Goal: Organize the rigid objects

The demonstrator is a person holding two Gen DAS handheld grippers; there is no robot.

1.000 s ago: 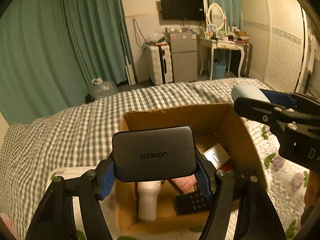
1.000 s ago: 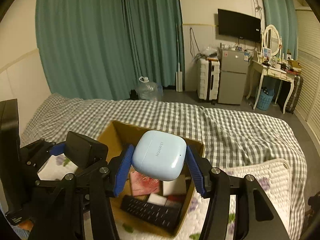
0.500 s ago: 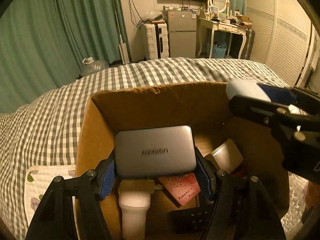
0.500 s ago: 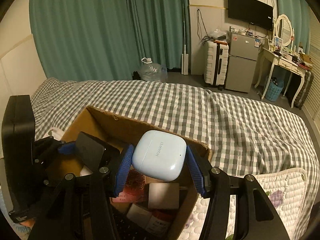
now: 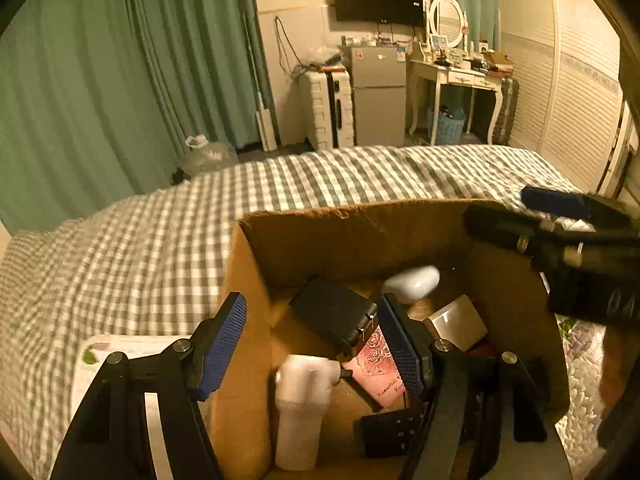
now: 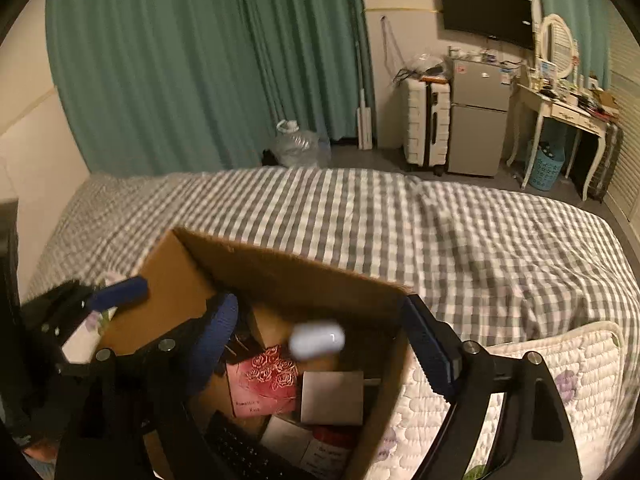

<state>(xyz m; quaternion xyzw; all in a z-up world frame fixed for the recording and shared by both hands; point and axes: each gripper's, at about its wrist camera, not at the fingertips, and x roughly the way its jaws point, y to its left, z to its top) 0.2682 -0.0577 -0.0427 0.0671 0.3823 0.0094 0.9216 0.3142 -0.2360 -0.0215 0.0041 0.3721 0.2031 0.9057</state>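
Observation:
An open cardboard box (image 5: pixel 360 232) (image 6: pixel 280 264) stands on the checked bed. My left gripper (image 5: pixel 312 344) is open and empty over its left wall. The dark UGREEN charger (image 5: pixel 334 312) lies tilted inside the box, between the open fingers. My right gripper (image 6: pixel 320 348) is open and empty above the box. The pale blue earbud case (image 6: pixel 317 339) (image 5: pixel 412 282), blurred, is inside the box below the right gripper. A pink rose booklet (image 6: pixel 264 384), a grey square box (image 6: pixel 332 398), a white bottle (image 5: pixel 300 404) and a black remote (image 5: pixel 392 428) lie in the box.
A grey-and-white checked bedspread (image 6: pixel 400 224) covers the bed around the box. A white floral quilt (image 6: pixel 520 364) lies right of the box. Green curtains (image 6: pixel 200 60), a suitcase, a small fridge (image 6: pixel 476 132) and a dressing table stand across the room.
Both grippers opened. The charger dropped from my left gripper into the box, and the earbud case left my right gripper and fell into the box.

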